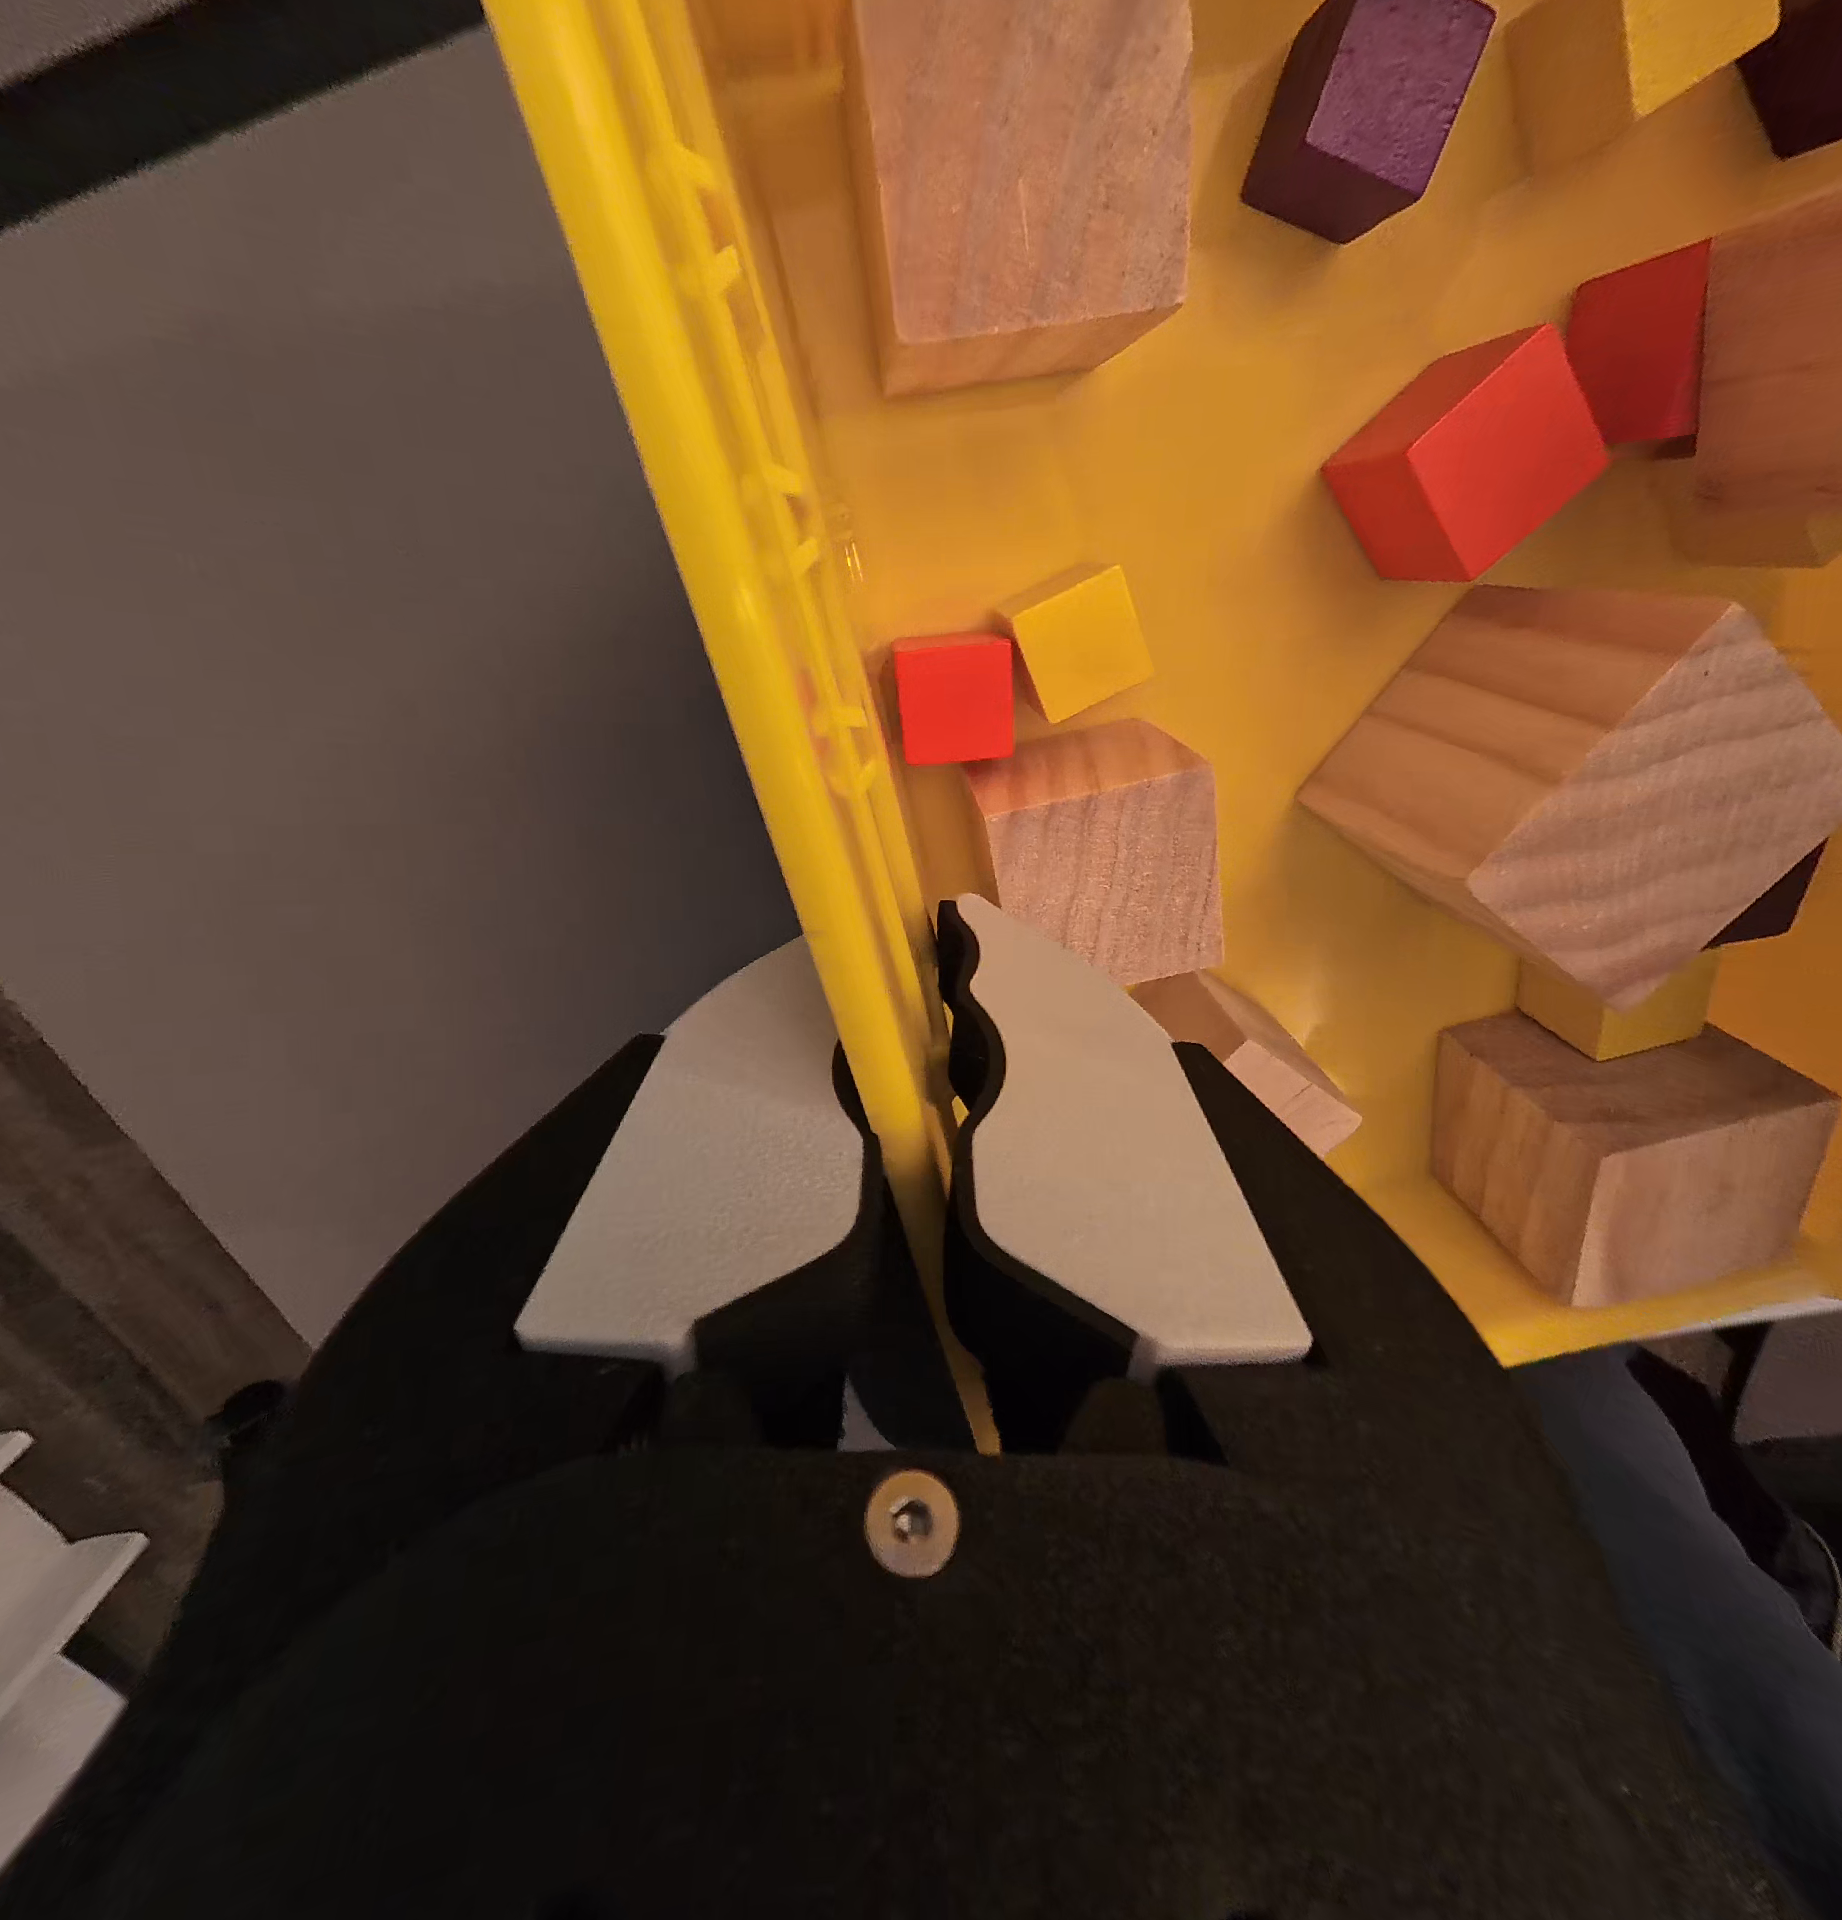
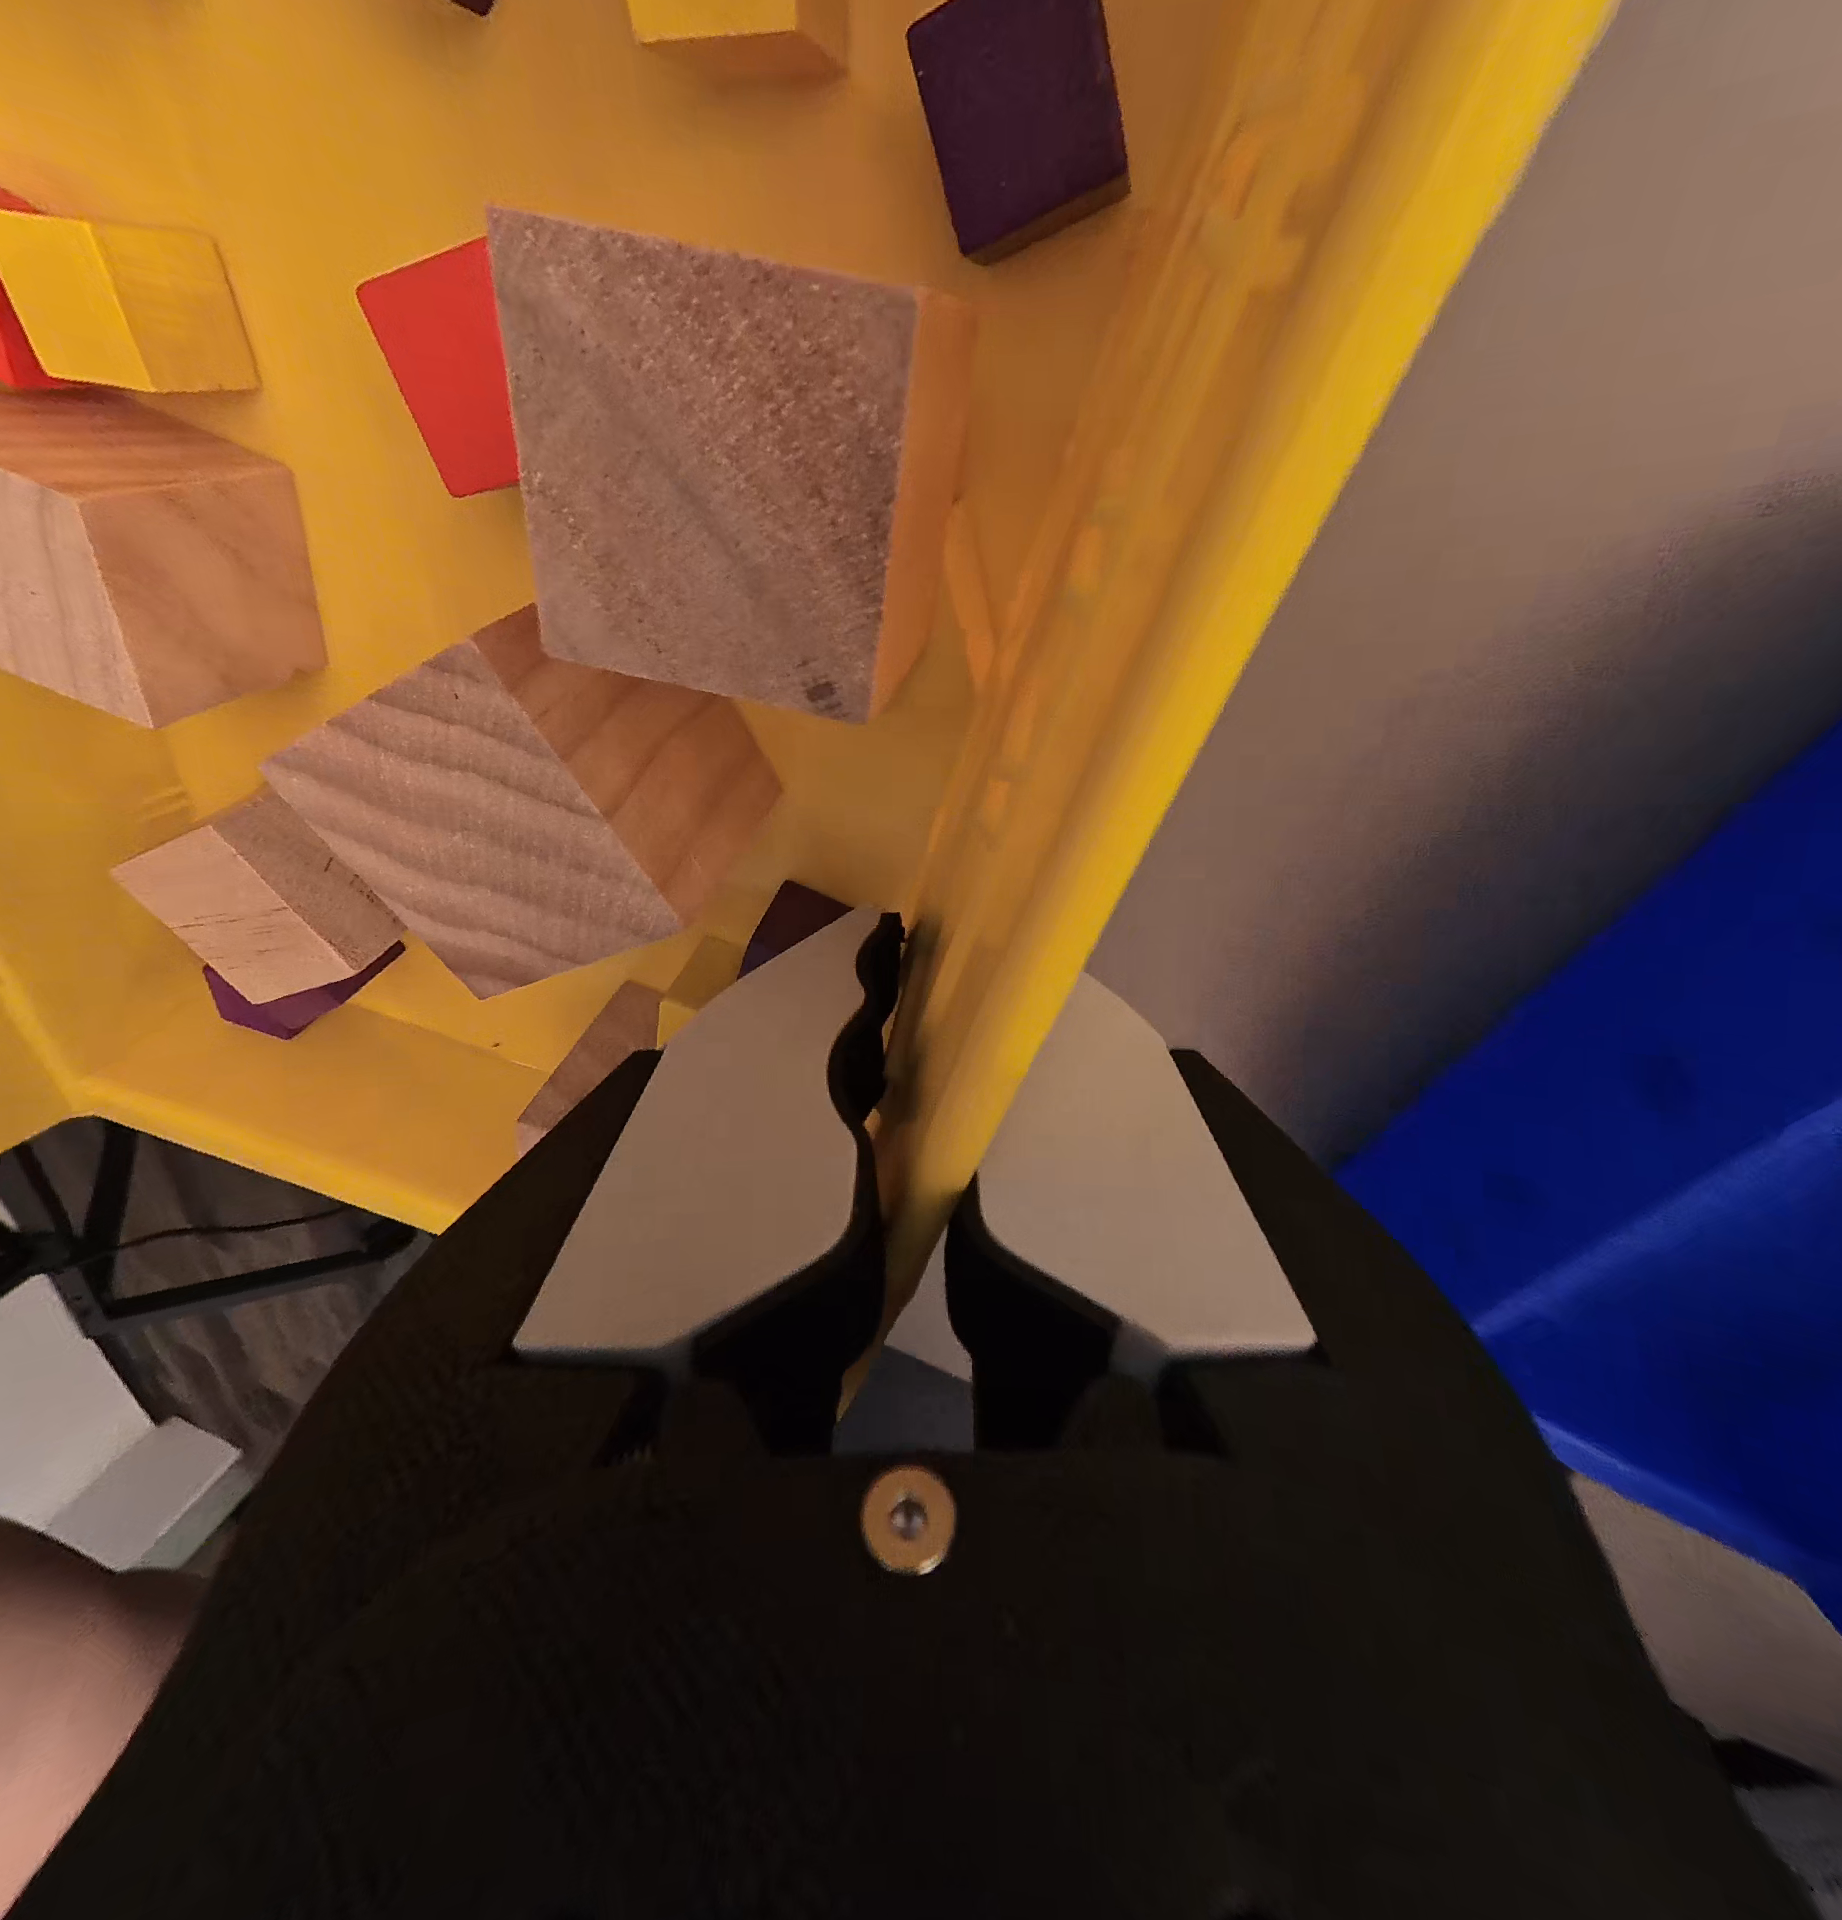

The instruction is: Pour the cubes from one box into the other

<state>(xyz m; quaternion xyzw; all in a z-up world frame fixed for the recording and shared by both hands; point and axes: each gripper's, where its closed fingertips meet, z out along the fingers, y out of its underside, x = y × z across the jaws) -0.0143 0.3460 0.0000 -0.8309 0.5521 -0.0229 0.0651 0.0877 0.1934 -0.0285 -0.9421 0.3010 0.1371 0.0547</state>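
A yellow plastic box (image 1: 688,436) holds several wooden cubes: plain wood (image 1: 1021,177), red (image 1: 1468,457), purple (image 1: 1364,104) and yellow (image 1: 1083,639). My left gripper (image 1: 912,997) is shut on the box's left wall, one finger inside and one outside. In the right wrist view my right gripper (image 2: 932,997) is shut on the right wall of the same yellow box (image 2: 1156,582), with plain cubes (image 2: 719,457), a red cube (image 2: 439,364) and a purple cube (image 2: 1021,114) inside. A blue box (image 2: 1644,1174) sits lower right of the yellow one.
A grey table surface (image 1: 325,571) lies left of the yellow box. A dark stand with cables (image 2: 169,1247) and a white object (image 2: 86,1455) show below the box's near edge. White slats (image 1: 23,1579) are at lower left.
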